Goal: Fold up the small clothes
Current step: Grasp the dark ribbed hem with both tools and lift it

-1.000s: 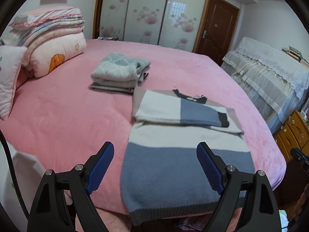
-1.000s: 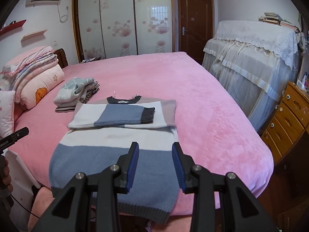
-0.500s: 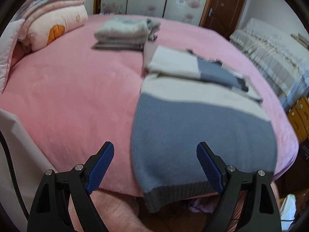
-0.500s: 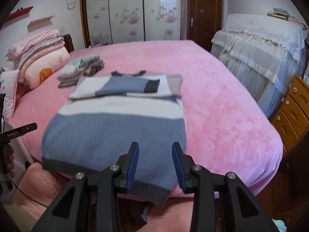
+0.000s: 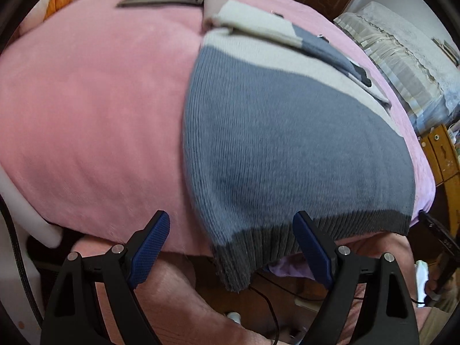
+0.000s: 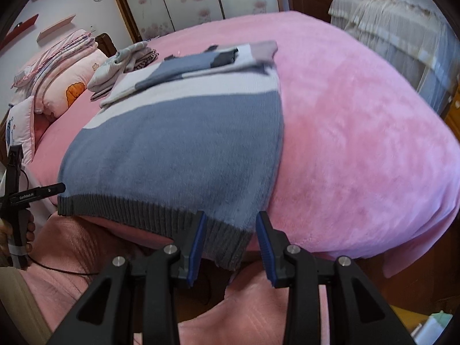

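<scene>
Blue-grey sweater [image 5: 287,132] flat on pink bed [image 5: 95,109], hem hanging over near edge; left gripper [image 5: 233,247] wide open, empty, straddling hem corner; right gripper [image 6: 231,247] part-open, hem corner between jaws, unpinched.

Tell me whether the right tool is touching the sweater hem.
Cannot tell. In the right wrist view the right tool straddles the hem corner of the sweater; the hem overlaps the left pad, but motion blur hides any contact.

Both wrist cams look steeply down, close over the bed's foot edge; we share the sweater [image 5: 287,149] [image 6: 178,146] hem, left corner versus right.
</scene>
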Demonstrator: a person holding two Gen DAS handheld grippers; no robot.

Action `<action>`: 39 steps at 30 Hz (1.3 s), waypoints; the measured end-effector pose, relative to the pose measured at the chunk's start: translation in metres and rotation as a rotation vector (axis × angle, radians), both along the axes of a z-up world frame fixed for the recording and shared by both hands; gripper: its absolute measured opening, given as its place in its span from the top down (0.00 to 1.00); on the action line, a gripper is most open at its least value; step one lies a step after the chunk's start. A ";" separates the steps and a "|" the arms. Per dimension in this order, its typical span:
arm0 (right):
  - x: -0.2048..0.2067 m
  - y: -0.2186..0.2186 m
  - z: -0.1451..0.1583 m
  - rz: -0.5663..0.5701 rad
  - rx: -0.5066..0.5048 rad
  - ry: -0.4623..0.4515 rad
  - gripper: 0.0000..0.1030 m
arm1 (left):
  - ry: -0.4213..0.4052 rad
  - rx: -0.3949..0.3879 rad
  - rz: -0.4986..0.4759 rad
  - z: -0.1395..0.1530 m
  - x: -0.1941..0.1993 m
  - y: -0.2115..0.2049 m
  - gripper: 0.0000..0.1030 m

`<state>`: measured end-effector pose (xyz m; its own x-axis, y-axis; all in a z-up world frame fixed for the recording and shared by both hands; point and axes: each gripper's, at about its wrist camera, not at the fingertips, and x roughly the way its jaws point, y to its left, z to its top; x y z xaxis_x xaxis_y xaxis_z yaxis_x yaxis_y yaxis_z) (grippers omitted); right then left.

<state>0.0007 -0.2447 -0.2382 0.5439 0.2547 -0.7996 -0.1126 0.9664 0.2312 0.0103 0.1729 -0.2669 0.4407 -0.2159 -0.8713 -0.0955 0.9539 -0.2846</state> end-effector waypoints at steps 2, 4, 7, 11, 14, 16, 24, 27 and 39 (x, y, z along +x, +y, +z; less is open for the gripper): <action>0.003 -0.005 -0.006 -0.004 0.019 0.019 0.65 | 0.014 -0.033 -0.002 -0.006 -0.001 0.002 0.16; 0.005 -0.010 -0.012 -0.007 0.037 0.033 0.65 | 0.020 -0.055 0.001 -0.012 -0.001 0.005 0.16; 0.009 -0.015 -0.019 -0.002 0.074 0.058 0.65 | 0.023 -0.090 0.004 -0.018 -0.001 0.008 0.20; 0.014 -0.013 -0.032 0.020 0.095 0.103 0.65 | 0.021 -0.091 -0.015 -0.020 0.000 0.004 0.25; 0.016 -0.007 -0.037 0.043 0.105 0.120 0.65 | 0.026 -0.074 -0.020 -0.019 0.000 0.001 0.30; 0.017 -0.001 -0.040 0.064 0.108 0.134 0.65 | 0.032 -0.067 -0.023 -0.019 0.001 -0.002 0.34; 0.021 0.007 -0.041 0.111 0.101 0.148 0.70 | 0.071 -0.054 -0.084 -0.020 0.004 -0.022 0.49; 0.020 0.006 -0.043 0.114 0.123 0.156 0.82 | 0.079 -0.066 -0.074 -0.022 0.006 -0.021 0.58; 0.014 -0.002 -0.023 0.128 0.197 0.136 0.90 | 0.097 -0.285 -0.024 -0.016 -0.001 0.003 0.93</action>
<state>0.0144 -0.2472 -0.2610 0.3877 0.4729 -0.7912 -0.1863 0.8809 0.4352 0.0089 0.1761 -0.2827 0.3504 -0.4674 -0.8116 -0.1133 0.8390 -0.5321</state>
